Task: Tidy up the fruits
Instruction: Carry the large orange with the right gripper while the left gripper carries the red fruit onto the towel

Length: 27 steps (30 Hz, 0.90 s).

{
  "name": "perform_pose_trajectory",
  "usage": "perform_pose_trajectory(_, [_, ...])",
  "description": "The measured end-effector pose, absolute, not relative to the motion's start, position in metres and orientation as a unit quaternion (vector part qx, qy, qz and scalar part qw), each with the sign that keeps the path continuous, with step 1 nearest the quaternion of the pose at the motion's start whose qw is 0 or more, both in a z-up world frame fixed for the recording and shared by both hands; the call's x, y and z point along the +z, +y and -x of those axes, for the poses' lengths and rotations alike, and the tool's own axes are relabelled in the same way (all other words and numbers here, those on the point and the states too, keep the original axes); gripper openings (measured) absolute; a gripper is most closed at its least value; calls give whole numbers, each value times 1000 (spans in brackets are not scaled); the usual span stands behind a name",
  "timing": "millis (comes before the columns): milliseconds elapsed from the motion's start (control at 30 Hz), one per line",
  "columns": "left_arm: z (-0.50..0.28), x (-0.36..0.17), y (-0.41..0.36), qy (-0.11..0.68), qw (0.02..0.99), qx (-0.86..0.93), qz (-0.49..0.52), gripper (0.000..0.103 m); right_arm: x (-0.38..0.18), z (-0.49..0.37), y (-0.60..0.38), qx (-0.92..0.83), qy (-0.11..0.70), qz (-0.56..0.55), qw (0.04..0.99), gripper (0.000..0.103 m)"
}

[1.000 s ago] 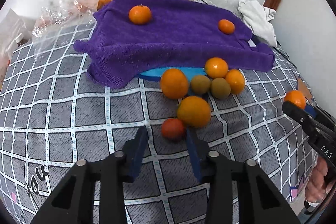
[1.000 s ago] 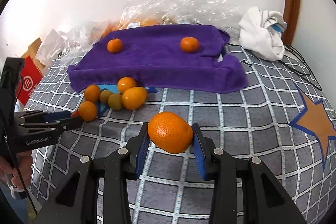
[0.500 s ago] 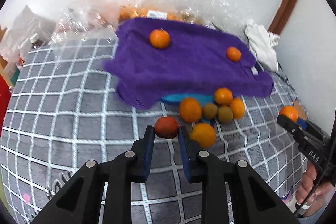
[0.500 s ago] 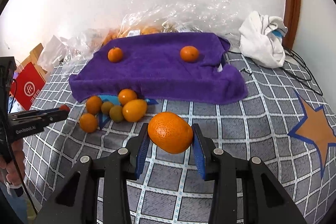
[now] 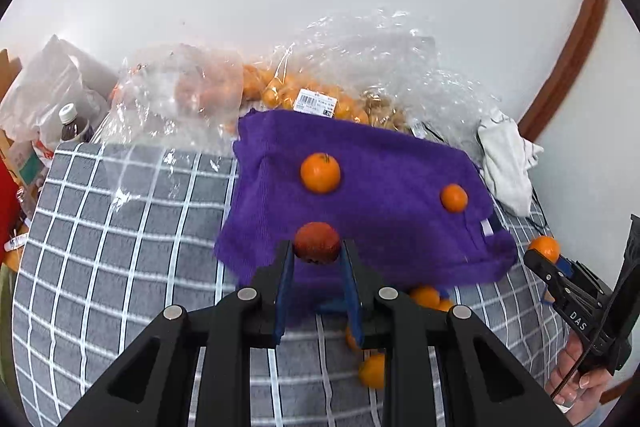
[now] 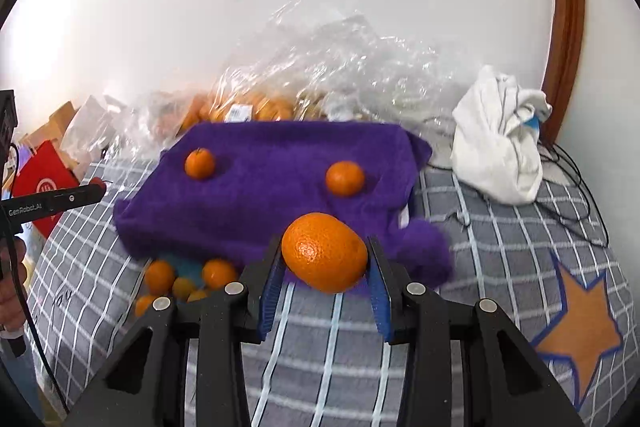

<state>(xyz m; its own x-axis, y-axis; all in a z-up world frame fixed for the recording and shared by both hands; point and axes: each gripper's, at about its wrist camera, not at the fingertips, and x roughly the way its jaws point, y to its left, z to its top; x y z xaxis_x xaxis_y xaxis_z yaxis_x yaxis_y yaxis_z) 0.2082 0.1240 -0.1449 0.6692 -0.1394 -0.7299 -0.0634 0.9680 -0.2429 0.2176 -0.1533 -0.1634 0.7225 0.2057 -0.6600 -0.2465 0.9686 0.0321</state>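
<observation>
1. Carrying fruit in both hands: the left gripper (image 5: 316,259) is pinched on a small reddish fruit (image 5: 317,241), and the right gripper (image 6: 324,267) is pinched on a large orange (image 6: 325,251), whose long axis runs across the jaws.
2. The purple towel (image 5: 380,227) is the landmark. Both held fruits hang over its near edge, so the likely drop spot lies straight ahead of each gripper and a little beyond.
3. Two small oranges already sit on the purple towel, well apart: one toward its left (image 5: 320,173), one toward its right (image 5: 453,198).
4. The left gripper faces the towel's left half and the right gripper its right half; neither looks clearly nearer, and each has bare cloth ahead of its own fruit.
5. Below the towel's near edge a loose cluster of fruit (image 6: 188,281) lies on the grid-pattern bedspread (image 6: 500,267), beside a blue thing that peeks out from under the cloth; what that is I cannot tell.
6. Behind the towel's far edge, clear plastic bags (image 5: 320,95) hold more orange fruit; one bag carries a barcode label.
7. Off the towel's right far corner lies a crumpled white cloth (image 6: 496,143).
</observation>
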Motion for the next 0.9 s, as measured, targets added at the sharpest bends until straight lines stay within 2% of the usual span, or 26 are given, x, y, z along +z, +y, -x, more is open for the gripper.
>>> perform_pose_trajectory(400, [-270,-167,118,424,895,-25,134,23,-190,-290,-153,122,377,11,918,39])
perform_pose_trajectory(900, [-306,-212,92,469,879,-11,88,23,-230,-313,-151,121,413,20,902,39])
